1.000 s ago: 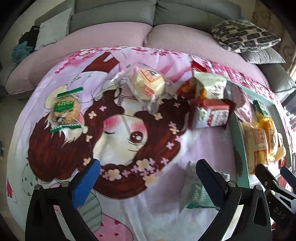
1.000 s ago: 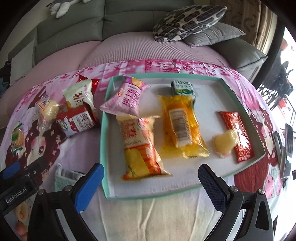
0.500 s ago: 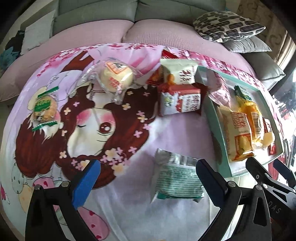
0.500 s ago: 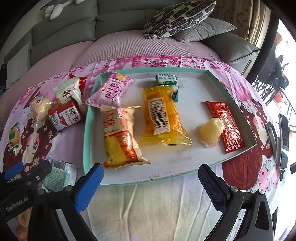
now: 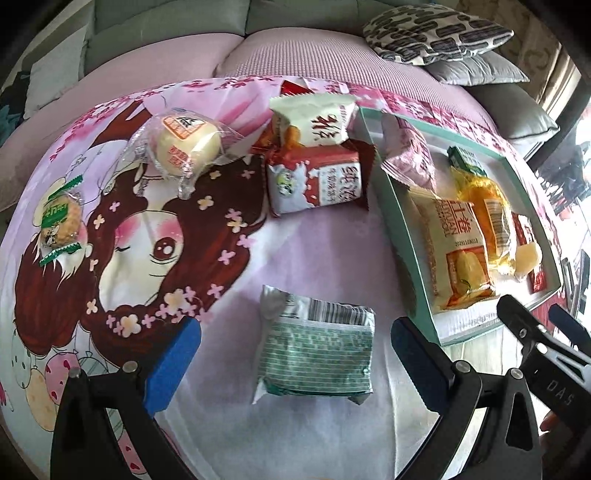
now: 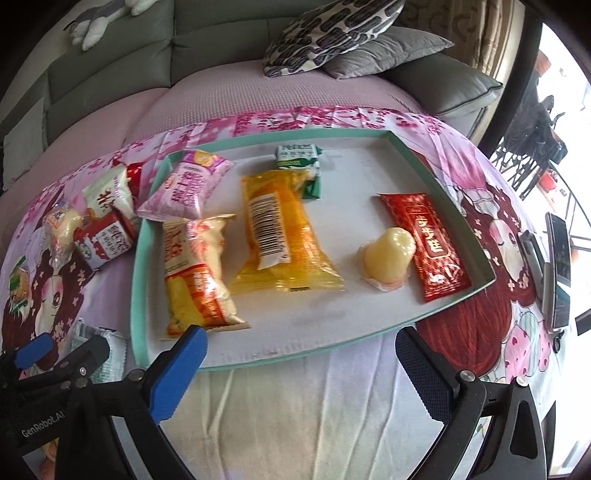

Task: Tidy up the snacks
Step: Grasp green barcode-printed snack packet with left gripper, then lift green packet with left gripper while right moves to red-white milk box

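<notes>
A teal-rimmed tray lies on a pink cartoon cloth and holds several snack packs, among them a yellow pack, a red sachet and a pale jelly cup. A green-and-white packet lies on the cloth, left of the tray. My left gripper is open with the packet between its fingers, not touching it. My right gripper is open and empty at the tray's near edge. A red-and-white pack, a white pack, a wrapped bun and a green-label biscuit lie loose on the cloth.
A grey sofa with a patterned cushion stands behind the table. Phones lie at the table's right edge. The right gripper's tip shows at the lower right of the left wrist view.
My left gripper has moved right and closer, so the green-and-white packet now lies between its open fingers. My right gripper has drifted a little right along the tray's near edge.
</notes>
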`<action>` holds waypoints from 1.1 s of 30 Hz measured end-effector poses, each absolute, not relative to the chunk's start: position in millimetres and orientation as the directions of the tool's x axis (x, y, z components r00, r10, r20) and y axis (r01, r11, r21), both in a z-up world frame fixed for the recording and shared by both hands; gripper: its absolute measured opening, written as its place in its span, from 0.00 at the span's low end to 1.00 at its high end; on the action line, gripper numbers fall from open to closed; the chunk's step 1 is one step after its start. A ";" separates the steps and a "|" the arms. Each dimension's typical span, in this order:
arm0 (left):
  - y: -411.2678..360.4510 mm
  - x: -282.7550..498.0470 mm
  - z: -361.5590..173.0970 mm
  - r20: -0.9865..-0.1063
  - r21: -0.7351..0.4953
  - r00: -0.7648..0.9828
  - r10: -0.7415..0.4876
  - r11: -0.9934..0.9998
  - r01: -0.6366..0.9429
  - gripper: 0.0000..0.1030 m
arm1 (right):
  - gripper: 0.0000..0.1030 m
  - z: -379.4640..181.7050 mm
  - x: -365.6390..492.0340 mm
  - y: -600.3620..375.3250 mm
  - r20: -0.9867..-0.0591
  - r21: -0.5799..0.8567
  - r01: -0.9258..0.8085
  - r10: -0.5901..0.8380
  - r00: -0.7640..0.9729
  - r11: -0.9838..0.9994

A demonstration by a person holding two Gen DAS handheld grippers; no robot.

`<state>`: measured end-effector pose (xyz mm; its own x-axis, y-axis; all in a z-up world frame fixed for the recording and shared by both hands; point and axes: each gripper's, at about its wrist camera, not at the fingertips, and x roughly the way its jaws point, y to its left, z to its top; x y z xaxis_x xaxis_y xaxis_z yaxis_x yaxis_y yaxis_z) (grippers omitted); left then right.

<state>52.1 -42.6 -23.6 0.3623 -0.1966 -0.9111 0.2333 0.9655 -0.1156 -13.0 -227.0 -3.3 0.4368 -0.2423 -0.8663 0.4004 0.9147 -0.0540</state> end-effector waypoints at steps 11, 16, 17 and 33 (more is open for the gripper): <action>-54.8 47.3 -27.5 -0.910 -0.077 0.374 -0.181 0.958 0.276 0.74 | 1.00 -6.0 -15.1 -233.9 -0.870 -0.053 0.421 -0.249 0.426 0.906; -52.2 48.6 -32.4 -0.914 -0.074 0.367 -0.174 0.960 0.270 0.60 | 1.00 -7.4 -13.2 -231.9 -0.872 -0.055 0.417 -0.247 0.423 0.907; -51.4 48.6 -31.2 -0.911 -0.071 0.375 -0.172 0.961 0.269 0.60 | 1.00 -7.4 -13.2 -231.8 -0.872 -0.055 0.416 -0.247 0.423 0.907; -20.0 71.1 -10.8 -0.861 -0.091 0.483 -0.156 0.983 0.157 0.59 | 1.00 0.7 -2.9 -213.5 -0.839 -0.015 0.357 -0.206 0.504 0.934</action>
<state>71.1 -20.0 -10.8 0.4834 -0.1563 -0.8614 0.1566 0.9835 -0.0906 -2.9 -213.5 0.7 0.5039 -0.2060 -0.8388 0.3567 0.9341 -0.0151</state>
